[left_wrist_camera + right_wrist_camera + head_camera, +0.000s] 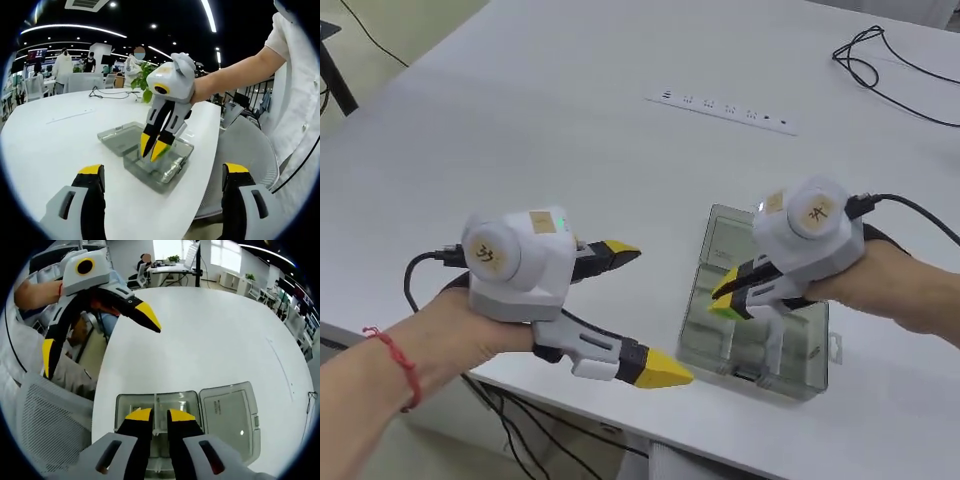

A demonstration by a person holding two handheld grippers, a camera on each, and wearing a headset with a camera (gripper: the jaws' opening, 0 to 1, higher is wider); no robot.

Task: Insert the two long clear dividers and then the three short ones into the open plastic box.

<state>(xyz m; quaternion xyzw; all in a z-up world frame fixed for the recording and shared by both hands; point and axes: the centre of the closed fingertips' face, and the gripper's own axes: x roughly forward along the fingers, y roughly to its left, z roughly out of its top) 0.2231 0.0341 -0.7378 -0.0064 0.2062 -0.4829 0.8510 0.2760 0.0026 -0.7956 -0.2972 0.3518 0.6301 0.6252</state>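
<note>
Over the open plastic box (705, 325), the right gripper (722, 302) is held nearly closed (any grasp cannot be told); the left gripper (655, 312) is spread wide nearby.

Table (570, 120): white. Box (728, 238): clear, grey tint. Left gripper (650, 311) and right gripper (723, 300): pale grey bodies, black jaws, yellow tips. Bracelet (395, 360) behind left gripper: red.

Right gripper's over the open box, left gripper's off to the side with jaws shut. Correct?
No. The left gripper's jaws stand wide open, clear in the left gripper view. The rest is right: right gripper over the open box, left off to the side.
</note>
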